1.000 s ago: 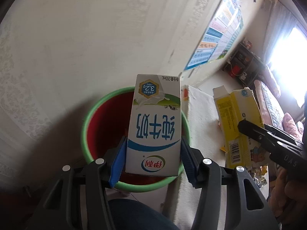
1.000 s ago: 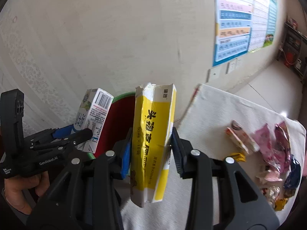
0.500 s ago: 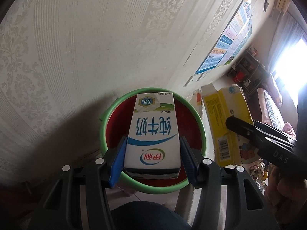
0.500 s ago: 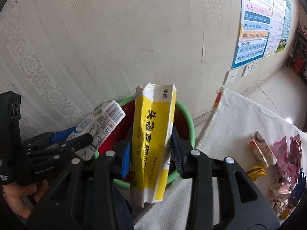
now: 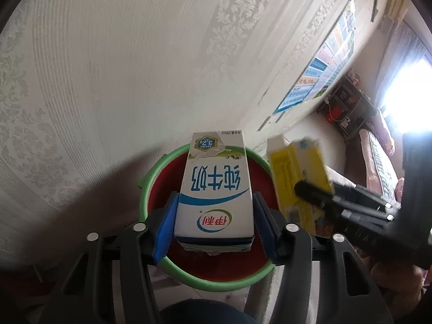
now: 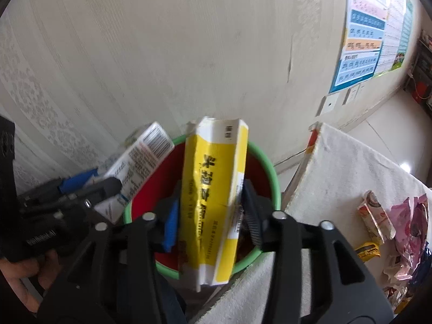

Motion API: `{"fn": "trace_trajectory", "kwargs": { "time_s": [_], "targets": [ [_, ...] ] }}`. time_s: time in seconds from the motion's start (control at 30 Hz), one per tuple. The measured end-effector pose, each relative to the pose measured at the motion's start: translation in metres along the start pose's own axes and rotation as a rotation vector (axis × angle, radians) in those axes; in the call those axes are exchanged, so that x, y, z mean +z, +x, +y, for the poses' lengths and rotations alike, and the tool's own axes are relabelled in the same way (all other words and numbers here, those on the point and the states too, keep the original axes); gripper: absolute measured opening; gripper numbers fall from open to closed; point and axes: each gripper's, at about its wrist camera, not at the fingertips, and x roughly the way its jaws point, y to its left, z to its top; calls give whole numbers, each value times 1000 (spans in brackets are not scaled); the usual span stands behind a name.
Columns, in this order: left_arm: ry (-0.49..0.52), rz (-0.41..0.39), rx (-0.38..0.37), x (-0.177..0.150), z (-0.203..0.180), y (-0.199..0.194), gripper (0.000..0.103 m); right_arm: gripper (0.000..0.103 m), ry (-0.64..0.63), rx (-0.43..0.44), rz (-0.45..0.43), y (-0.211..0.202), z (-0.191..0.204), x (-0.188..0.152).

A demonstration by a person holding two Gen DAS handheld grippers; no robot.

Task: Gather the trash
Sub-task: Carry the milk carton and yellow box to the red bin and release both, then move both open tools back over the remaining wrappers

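Both grippers hang over the red bucket [image 5: 205, 267] with its green rim, which stands against the patterned wall. Left gripper [image 5: 214, 221]: its jaws are opening, blue pads drawing off the sides of the milk carton [image 5: 214, 189] between them. That carton is white with blue characters, a blue swoosh and a red-and-green oval logo, printed upside down, and sits directly above the bucket's mouth. Right gripper [image 6: 212, 216]: jaws also opening, with gaps beside the yellow box [image 6: 216, 197] between them. This box is flattened, yellow and white with black characters, its top flap torn, tilted over the bucket's right half.
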Motion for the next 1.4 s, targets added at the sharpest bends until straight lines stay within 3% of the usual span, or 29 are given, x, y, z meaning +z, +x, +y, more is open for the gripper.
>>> {"fn": "trace_trajectory", "kwargs": {
  "time_s": [0.03,0.27,0.37,0.5,0.67,0.93,1.4],
  "targets": [
    [-12,-8,-1,-1,2,-2,79,69,-3,-11,12,3,0,-2],
    [-61,-9,11,-9,10,-2,88,91,12,-24,25,0,-7,-18],
    [-66,-9,26,-13,9,-3,94,93,26,-38,26,-8,-15,-24],
    [-52,1,28,-19,-3,-3,95,94,38,-60,8,-25,-27,-33],
    [78,20,36,-29,-42,-2,95,97,54,-105,-29,-54,-45,-50],
    [172,19,-11,-42,-108,-1,95,98,134,-162,-77,-105,-94,-85],
    [348,94,-154,-79,-235,26,95,98,333,-305,-102,-179,-207,-165]
  ]
}}
